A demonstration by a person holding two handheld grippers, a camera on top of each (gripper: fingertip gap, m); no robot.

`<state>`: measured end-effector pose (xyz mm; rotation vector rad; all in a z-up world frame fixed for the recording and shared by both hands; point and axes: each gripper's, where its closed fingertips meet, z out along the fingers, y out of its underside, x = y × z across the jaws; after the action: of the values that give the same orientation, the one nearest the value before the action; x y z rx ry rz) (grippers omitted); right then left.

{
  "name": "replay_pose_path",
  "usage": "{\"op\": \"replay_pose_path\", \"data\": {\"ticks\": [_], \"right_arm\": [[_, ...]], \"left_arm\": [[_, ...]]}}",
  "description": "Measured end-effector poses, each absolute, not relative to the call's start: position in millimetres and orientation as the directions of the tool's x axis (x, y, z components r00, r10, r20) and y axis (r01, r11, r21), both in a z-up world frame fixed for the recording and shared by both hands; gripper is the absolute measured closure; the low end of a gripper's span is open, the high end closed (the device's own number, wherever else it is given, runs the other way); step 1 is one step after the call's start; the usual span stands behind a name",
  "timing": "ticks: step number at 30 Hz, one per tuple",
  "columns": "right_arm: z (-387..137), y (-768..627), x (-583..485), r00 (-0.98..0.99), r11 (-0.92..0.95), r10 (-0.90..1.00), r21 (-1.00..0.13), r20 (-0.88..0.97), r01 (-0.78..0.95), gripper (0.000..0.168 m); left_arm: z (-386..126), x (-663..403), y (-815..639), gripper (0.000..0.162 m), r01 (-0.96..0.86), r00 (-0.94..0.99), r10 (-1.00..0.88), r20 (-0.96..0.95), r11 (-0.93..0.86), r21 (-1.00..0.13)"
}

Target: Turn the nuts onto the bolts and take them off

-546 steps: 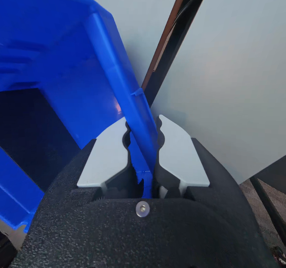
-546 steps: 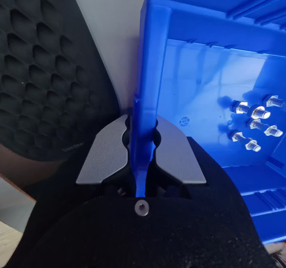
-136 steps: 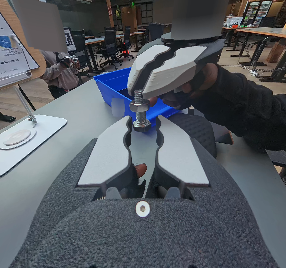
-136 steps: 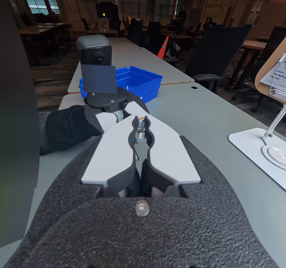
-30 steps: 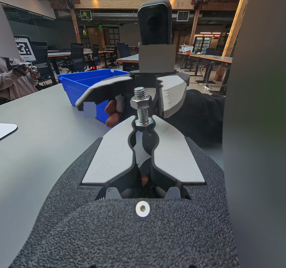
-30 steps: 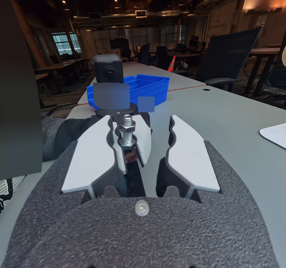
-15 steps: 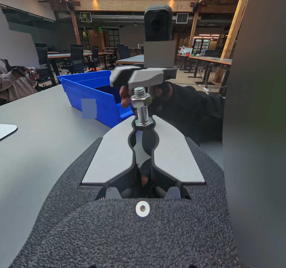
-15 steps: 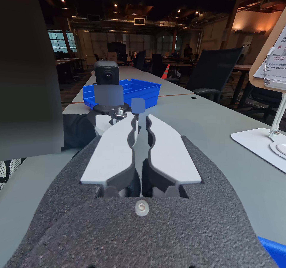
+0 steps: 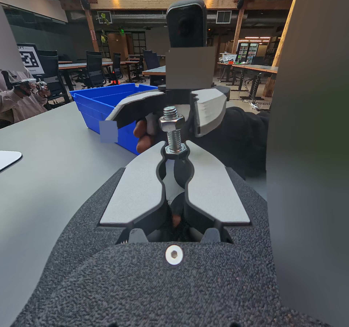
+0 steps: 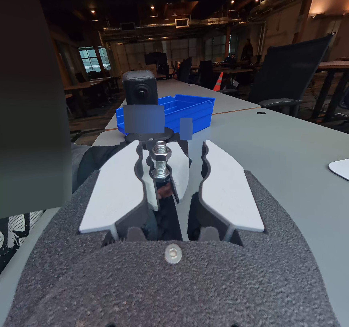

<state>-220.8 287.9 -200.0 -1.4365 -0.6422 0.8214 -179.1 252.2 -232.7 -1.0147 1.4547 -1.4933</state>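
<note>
A steel bolt (image 9: 174, 138) stands upright, threads up, with a hex nut (image 9: 171, 124) near its top. My left gripper (image 9: 175, 145) is shut on the bolt's head. My right gripper (image 10: 171, 142) is open and faces the left one. Its fingers (image 10: 120, 176) lie level on either side of the nut (image 10: 162, 152) without touching it. In the left wrist view the right gripper (image 9: 158, 123) shows behind the bolt, with a gloved hand under it. In the right wrist view the left gripper (image 10: 162, 181) holds the bolt (image 10: 160, 164) from the far side.
Both grippers are over a grey table (image 9: 47, 157). A blue bin (image 9: 94, 108) stands behind them and also shows in the right wrist view (image 10: 192, 113). A white stand base (image 10: 340, 168) lies off to the side. A person (image 9: 18, 98) sits beyond the table's far edge. The left gripper's tips are roughly 5 cm from the right gripper's.
My right gripper has opened wide and come back level around the nut; half a second ago it was nearly shut at the nut. My left gripper still holds the bolt upright.
</note>
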Motion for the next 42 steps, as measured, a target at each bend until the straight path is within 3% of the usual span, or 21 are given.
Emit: {"op": "replay_pose_path", "data": {"ticks": [10, 13, 16, 18, 21, 26, 29, 34, 42], "right_arm": [[-200.3, 287.4, -210.3, 0.606, -0.028, 0.793, -0.997, -0.066, -0.073, 0.117], [-198.7, 279.8, -204.5, 0.587, -0.003, 0.809, -0.999, -0.028, -0.043, 0.126], [-197.7, 276.7, -194.2, 0.601, 0.025, 0.799, -1.000, 0.010, -0.017, 0.149], [-196.4, 277.3, -186.1, 0.622, 0.036, 0.783, -0.999, 0.020, -0.014, 0.155], [-191.4, 273.7, -185.5, 0.602, 0.042, 0.798, -0.998, 0.000, -0.056, 0.150], [-195.6, 276.3, -204.4, 0.563, -0.004, 0.825, -0.997, -0.048, -0.078, 0.116], [-199.0, 285.1, -215.3, 0.579, -0.031, 0.811, -0.995, -0.083, -0.100, 0.106], [-201.6, 293.2, -222.0, 0.604, -0.043, 0.790, -0.992, -0.106, -0.119, 0.107], [-199.7, 282.9, -206.4, 0.597, -0.002, 0.802, -0.999, -0.031, -0.050, 0.123]], "left_arm": [[-232.5, -179.2, 252.6, 0.147, 0.012, -0.358, -0.934, 0.016, -0.022, -1.000], [-232.0, -179.4, 253.0, 0.147, 0.014, -0.357, -0.934, 0.018, -0.025, -1.000], [-231.1, -180.1, 253.1, 0.147, 0.020, -0.359, -0.933, 0.021, -0.030, -0.999], [-231.1, -180.1, 253.2, 0.147, 0.020, -0.359, -0.933, 0.021, -0.030, -0.999], [-231.6, -179.9, 252.9, 0.147, 0.018, -0.360, -0.933, 0.019, -0.027, -0.999], [-232.0, -179.6, 252.8, 0.147, 0.015, -0.359, -0.933, 0.019, -0.026, -1.000], [-232.9, -179.1, 252.2, 0.147, 0.010, -0.358, -0.934, 0.014, -0.019, -1.000], [-234.1, -178.5, 251.4, 0.147, 0.003, -0.356, -0.934, 0.005, -0.007, -1.000], [-232.4, -179.6, 252.4, 0.147, 0.012, -0.357, -0.934, 0.013, -0.019, -1.000]]}}
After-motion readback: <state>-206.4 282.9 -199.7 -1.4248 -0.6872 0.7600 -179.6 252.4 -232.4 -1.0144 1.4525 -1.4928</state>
